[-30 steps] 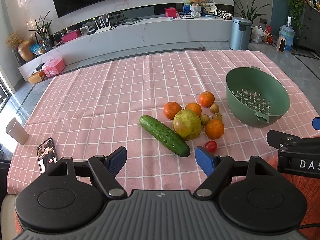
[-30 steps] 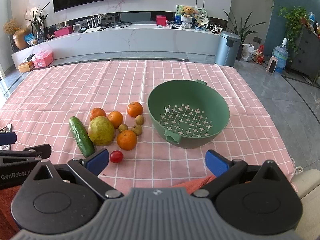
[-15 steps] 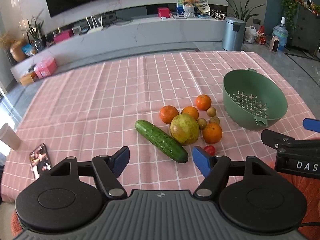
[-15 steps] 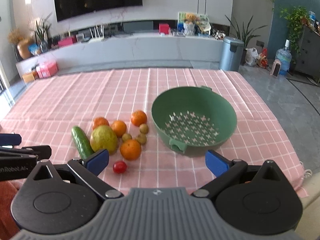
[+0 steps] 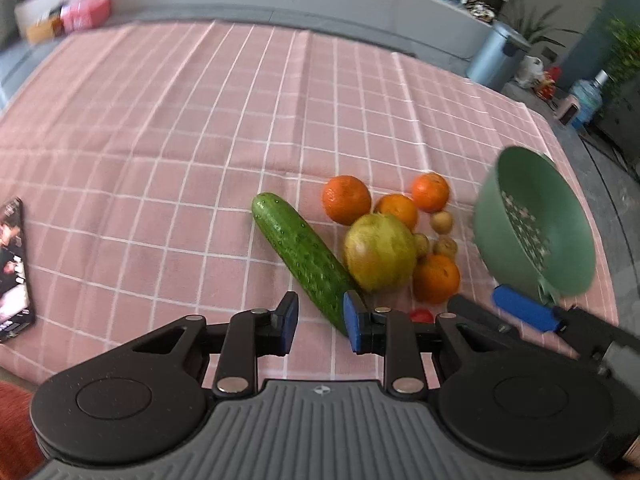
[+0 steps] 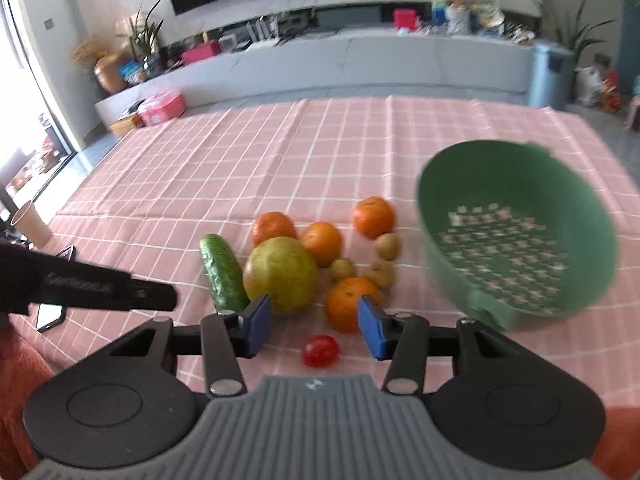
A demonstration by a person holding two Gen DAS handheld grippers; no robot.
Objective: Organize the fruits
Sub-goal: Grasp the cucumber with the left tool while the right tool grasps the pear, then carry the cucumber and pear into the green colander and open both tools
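- Left gripper: the jaws are held partly apart and nothing is gripped; the near end of the cucumber lies just ahead of the right-hand blue pad.
- Right gripper: the jaws are spread wide and empty; the cherry tomato lies on the cloth between and just below the pads.
- Fruit cluster: four oranges, of which the nearest is shown, a large green-yellow fruit and three small brown fruits are gathered on the pink checked tablecloth, just left of the empty green colander.
- Handling, judged: the cucumber is taken to be stiff, fairly heavy and smooth-skinned, so a grasp across its middle is advised to avoid tipping.
- The oranges are judged firm and round; the pads are best closed across the widest part.
- The cherry tomato is judged light, slippery and easily crushed; gentle closure is called for.
- The large fruit appears too wide for partly opened jaws.
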